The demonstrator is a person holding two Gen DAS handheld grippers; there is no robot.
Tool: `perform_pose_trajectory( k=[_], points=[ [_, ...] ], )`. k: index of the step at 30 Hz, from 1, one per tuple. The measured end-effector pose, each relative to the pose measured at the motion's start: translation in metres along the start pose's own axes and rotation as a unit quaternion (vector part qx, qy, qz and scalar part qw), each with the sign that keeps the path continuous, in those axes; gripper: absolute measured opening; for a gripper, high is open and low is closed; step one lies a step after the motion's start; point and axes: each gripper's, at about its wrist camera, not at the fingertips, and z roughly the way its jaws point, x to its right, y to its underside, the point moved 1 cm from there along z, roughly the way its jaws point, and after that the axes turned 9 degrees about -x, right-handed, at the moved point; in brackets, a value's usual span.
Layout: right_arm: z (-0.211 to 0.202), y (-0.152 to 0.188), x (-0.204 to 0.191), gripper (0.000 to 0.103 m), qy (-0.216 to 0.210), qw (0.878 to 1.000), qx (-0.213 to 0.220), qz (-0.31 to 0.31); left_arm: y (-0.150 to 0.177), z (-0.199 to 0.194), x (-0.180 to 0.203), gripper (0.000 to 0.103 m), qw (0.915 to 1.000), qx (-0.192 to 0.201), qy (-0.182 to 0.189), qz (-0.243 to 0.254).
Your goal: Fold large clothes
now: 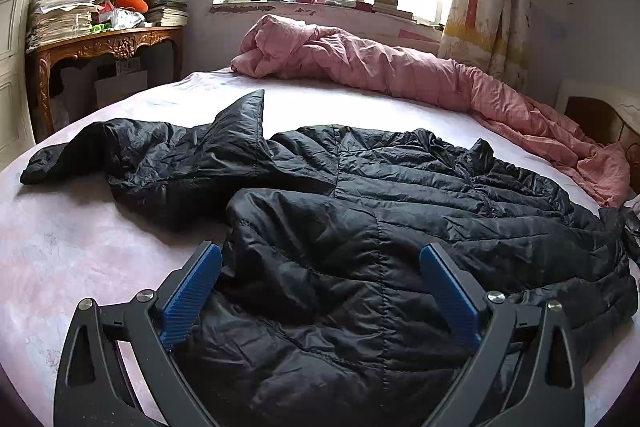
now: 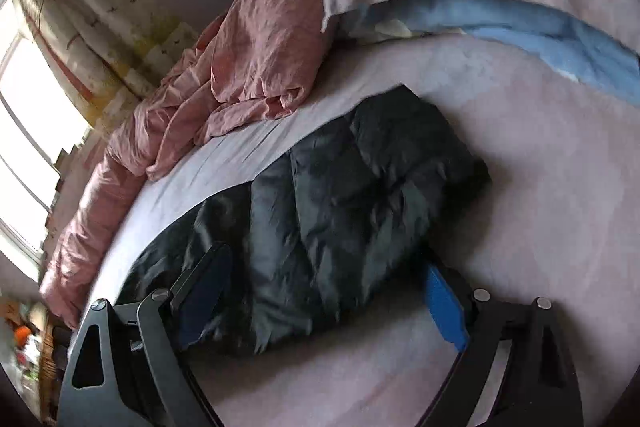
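Your black quilted puffer jacket (image 1: 400, 227) lies spread and rumpled on the pale lilac bedsheet (image 1: 80, 247), one sleeve (image 1: 100, 155) trailing off to the left and a peak of fabric standing up near the middle. A crumpled pink duvet (image 1: 380, 67) runs along the far side of the bed, well apart from the jacket.

Your left gripper (image 1: 320, 287) hangs over the jacket's near edge with its blue pads spread wide, gripping nothing. Your right gripper (image 2: 328, 295) is likewise wide open over the other end of the jacket (image 2: 340, 195), its fingers straddling the fabric without pinching it; that view is blurred, so whether the pads touch the cloth cannot be told.

You appear to be at the start of a fold, lining up for a grasp. Next, you likely need to lower both tongs onto an edge, close on a single layer of the slippery shell, and lift together so the padded body folds over evenly.
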Motion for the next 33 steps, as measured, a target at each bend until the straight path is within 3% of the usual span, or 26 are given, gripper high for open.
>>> perform_pose_trajectory(
  k=[1,5,8,10,13,17,20,23,25,28,33],
  points=[
    [0.003,-0.001,-0.002,0.091,0.004,1.000,0.000,-0.004,0.000,0.001,0.000,0.099,1.0000,-0.002,-0.001,0.000],
    [0.002,-0.001,-0.001,0.061,0.017,1.000,0.010,0.010,0.000,0.002,0.000,0.099,1.0000,-0.001,-0.003,0.002],
    [0.000,0.000,0.012,0.004,-0.003,0.999,0.008,0.049,0.001,0.000,0.002,0.099,1.0000,0.004,-0.007,0.006],
    [-0.004,0.003,0.014,0.004,-0.022,0.998,0.017,0.055,0.001,-0.002,0.003,0.099,0.9999,0.009,-0.009,0.009],
    [-0.034,0.010,-0.007,0.004,-0.020,0.996,0.084,0.005,0.001,-0.002,0.006,0.099,0.9997,0.011,-0.014,0.015],
    [-0.072,0.032,-0.071,0.004,0.005,0.985,0.130,-0.109,0.002,-0.001,0.010,0.099,0.9994,0.011,-0.020,0.027],
    [-0.100,0.054,-0.126,0.004,-0.024,0.978,0.133,-0.157,0.002,-0.002,0.009,0.099,0.9995,0.013,-0.015,0.023],
    [-0.142,0.094,-0.204,0.004,-0.048,0.957,0.156,-0.239,0.002,-0.002,0.008,0.099,0.9996,0.012,-0.013,0.021],
    [-0.160,0.116,-0.247,0.004,-0.064,0.947,0.158,-0.273,0.002,-0.003,0.009,0.099,0.9995,0.013,-0.015,0.023],
    [-0.175,0.154,-0.321,0.004,-0.105,0.937,0.124,-0.308,0.002,-0.004,0.010,0.099,0.9993,0.016,-0.016,0.028],
    [-0.162,0.228,-0.418,0.004,-0.118,0.926,0.095,-0.347,0.003,-0.005,0.013,0.099,0.9992,0.018,-0.015,0.033]
  ],
)
